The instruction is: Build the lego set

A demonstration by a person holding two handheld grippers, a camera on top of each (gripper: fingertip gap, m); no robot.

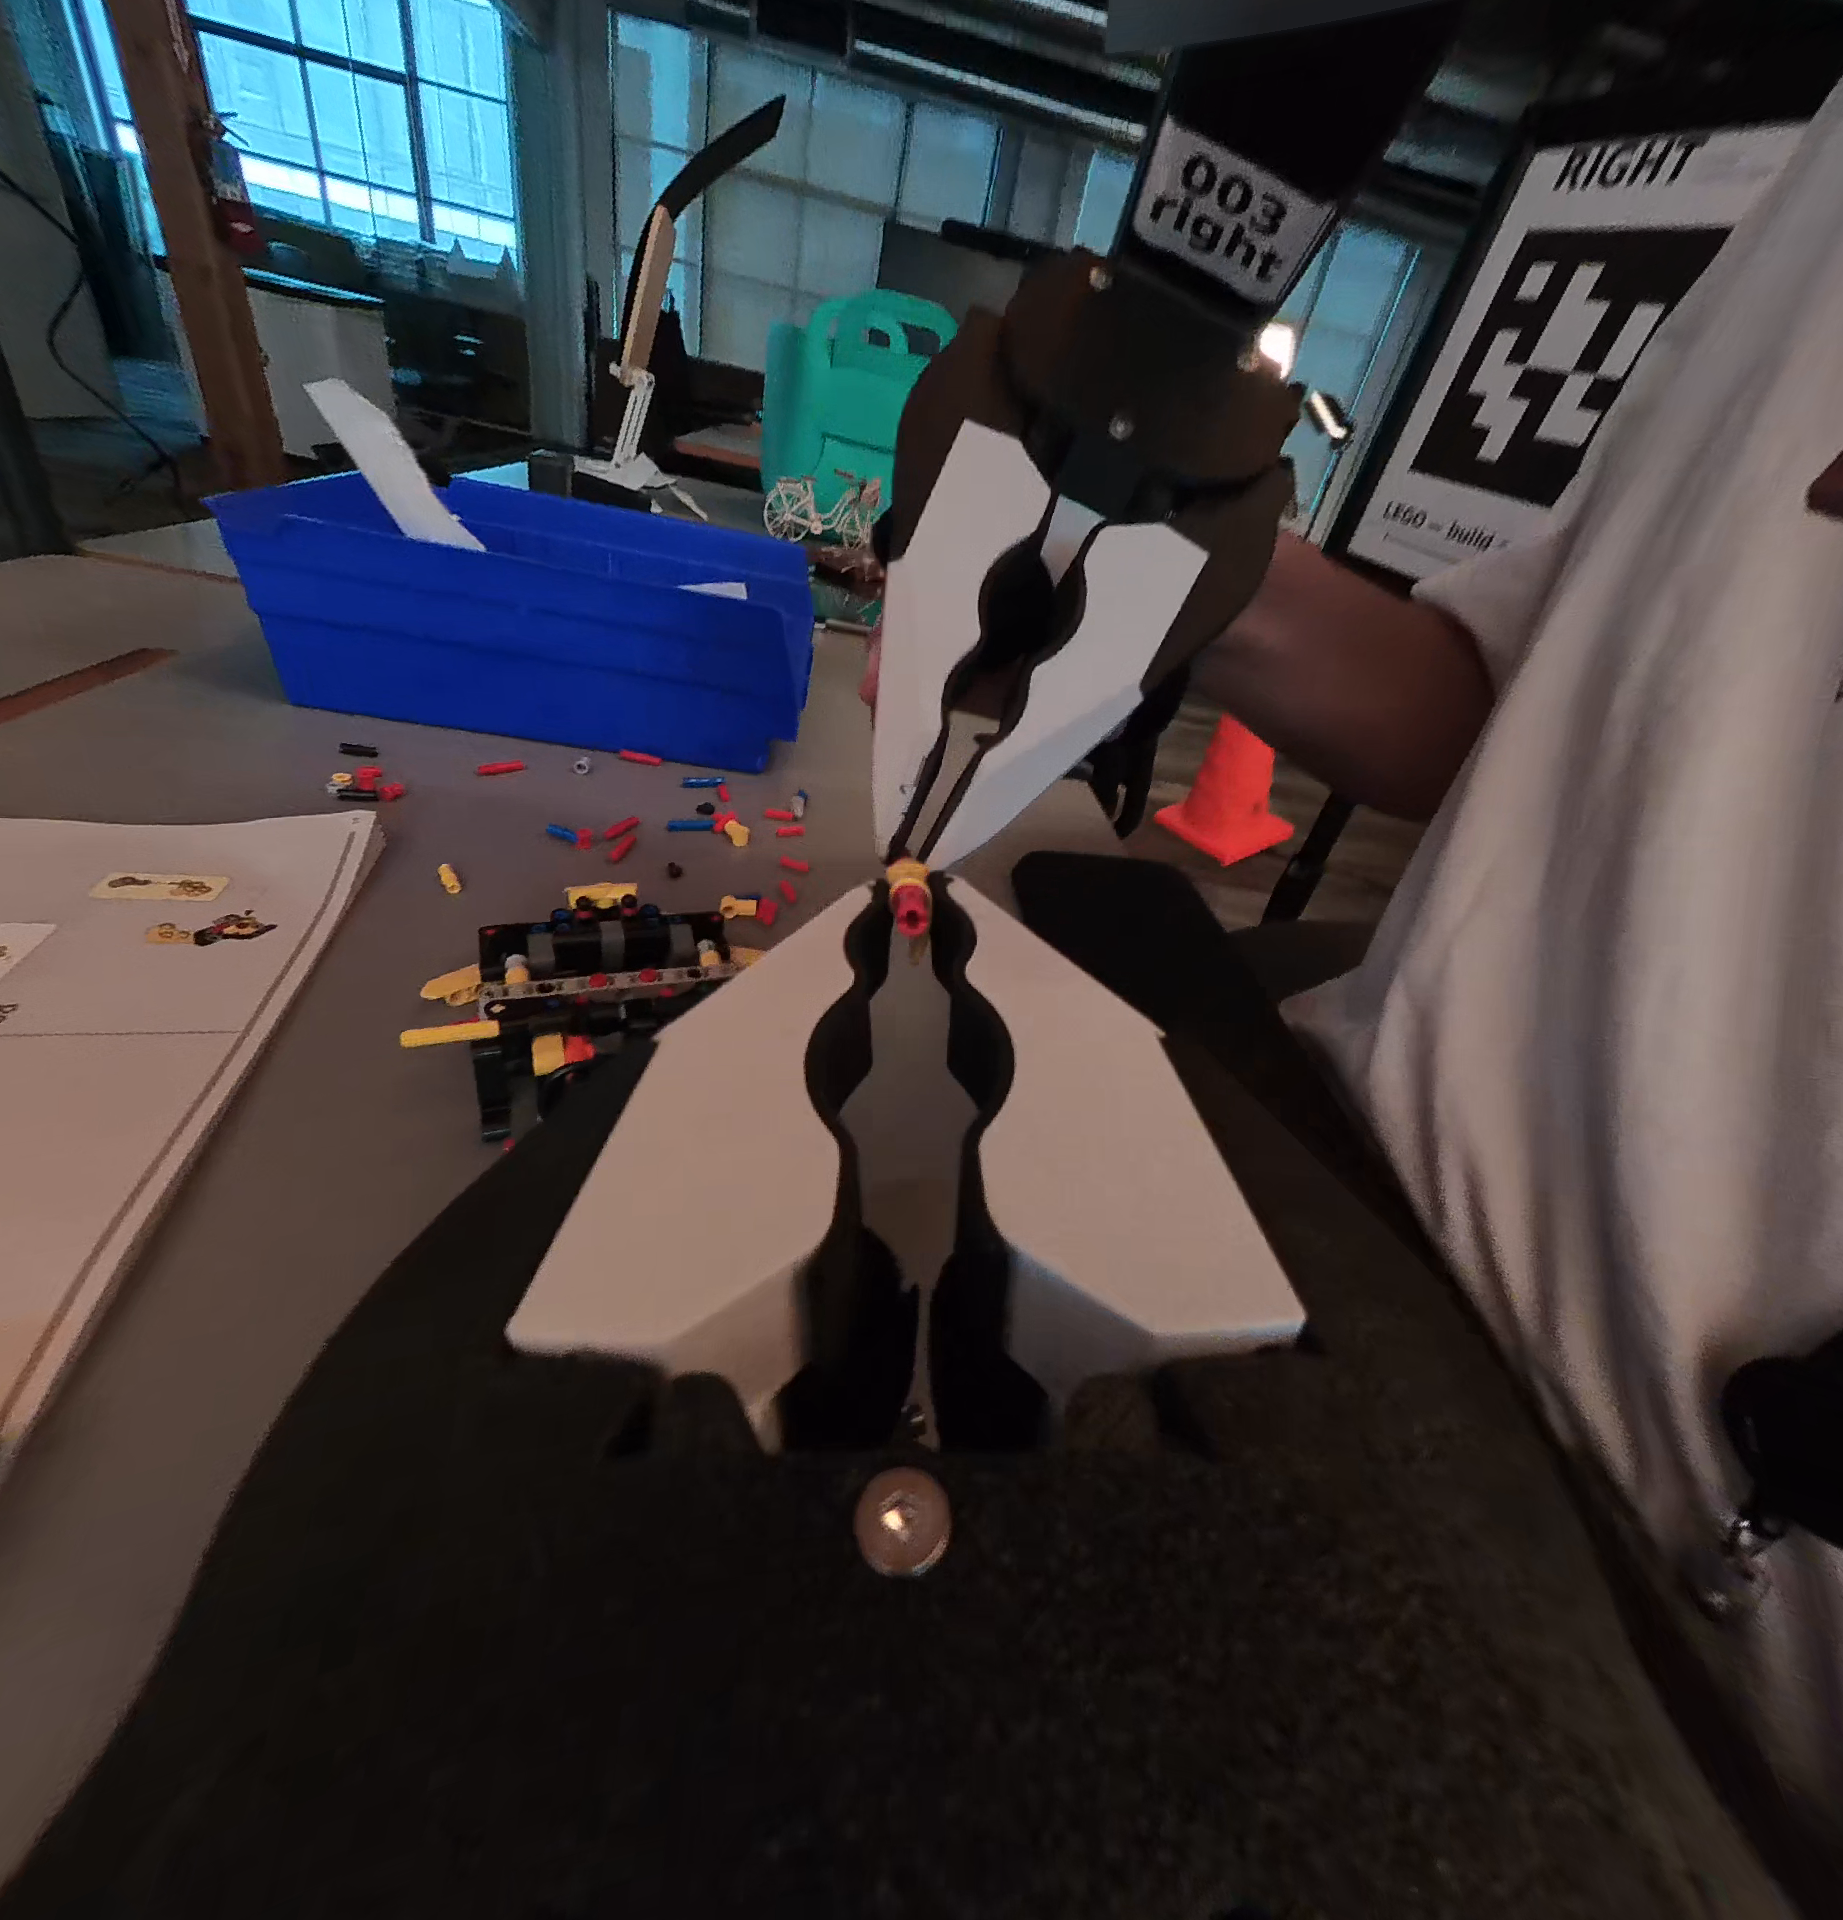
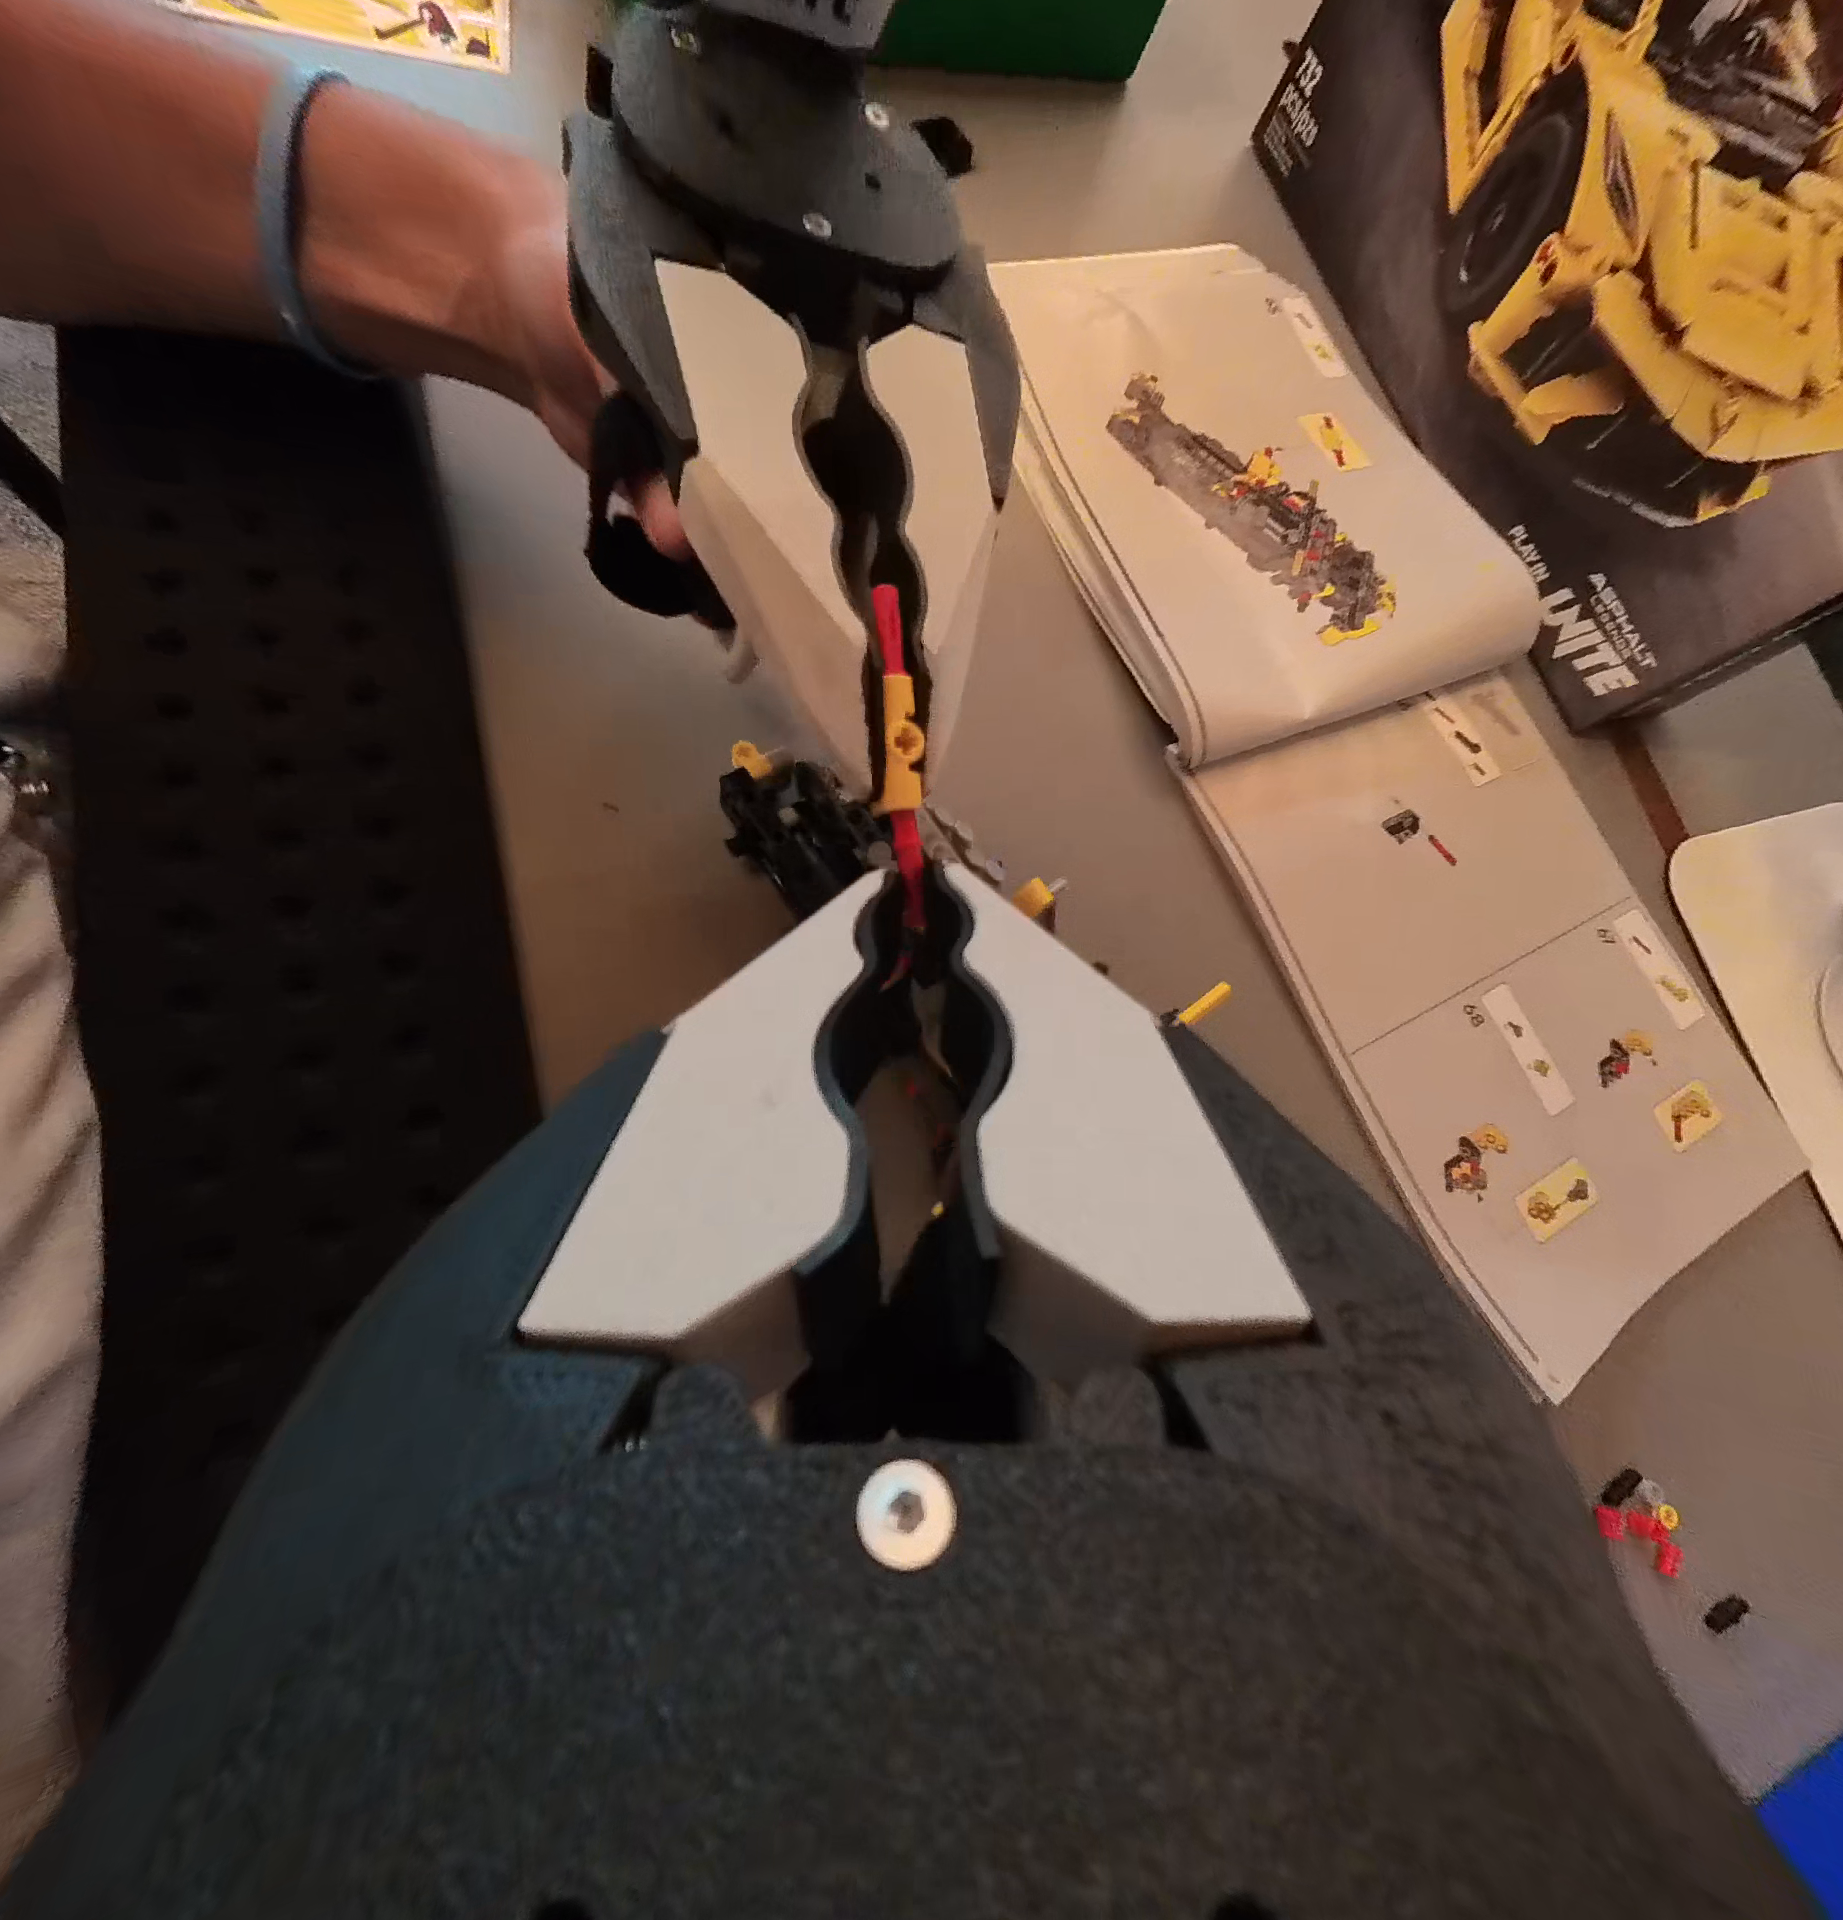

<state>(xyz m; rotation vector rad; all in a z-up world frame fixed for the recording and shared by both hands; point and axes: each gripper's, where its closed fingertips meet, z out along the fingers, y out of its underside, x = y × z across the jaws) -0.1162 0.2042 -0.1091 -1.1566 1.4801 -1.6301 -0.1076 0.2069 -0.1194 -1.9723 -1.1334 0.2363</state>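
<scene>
Both grippers meet tip to tip above the grey table [image 1: 221, 1195], each clamped on the same small piece. One red axle [image 2: 909, 847] runs through one yellow connector [image 2: 899, 740], held in the air between them: the right gripper [image 2: 912, 894] pinches the axle's near end, and the left gripper [image 2: 889, 665] grips its far end with the connector at its tips. From the left wrist view the piece shows end-on, only a red tip and a yellow collar [image 1: 906, 883] between the left gripper [image 1: 909, 904] and the right gripper [image 1: 909, 854].

One partly built black and yellow model [image 1: 595, 982] lies on the table below. One blue bin [image 1: 522, 623] and one orange cone [image 1: 1234, 790] appear only in the left view; the yellow-car box [image 2: 1623, 312] appears only in the right. One open instruction booklet [image 2: 1436, 935] lies beside the model. Loose pins [image 1: 688, 821] are scattered, too many to count.
</scene>
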